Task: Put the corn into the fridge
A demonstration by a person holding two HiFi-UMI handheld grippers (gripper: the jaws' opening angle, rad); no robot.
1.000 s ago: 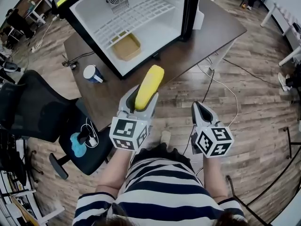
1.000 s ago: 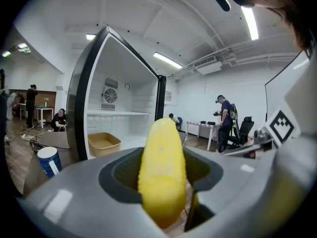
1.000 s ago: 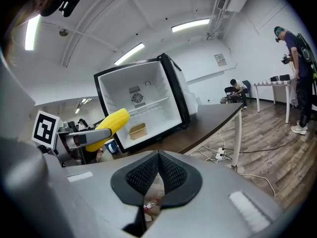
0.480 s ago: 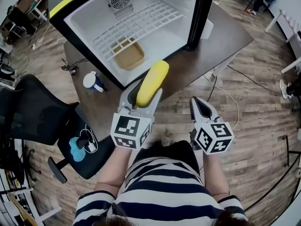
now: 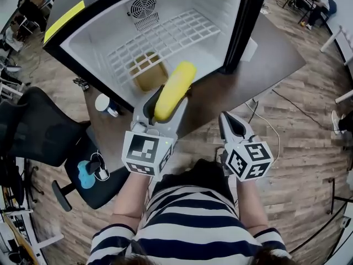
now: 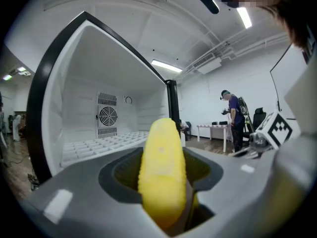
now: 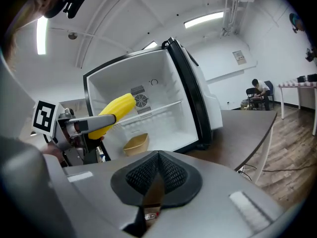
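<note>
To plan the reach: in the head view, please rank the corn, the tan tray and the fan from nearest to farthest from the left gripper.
1. Corn: held in the left gripper jaws.
2. Tan tray: on the fridge floor, ahead-left.
3. Fan: on the fridge back wall.

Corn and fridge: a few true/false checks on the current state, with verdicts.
The fridge stands open. True.
The left gripper is shut on the corn. True.
The corn is inside the fridge. False: the gripper holds it in front of the opening.
The right gripper is open. False: it is shut and empty.
A tan tray sits in the fridge under the shelf. True.
</note>
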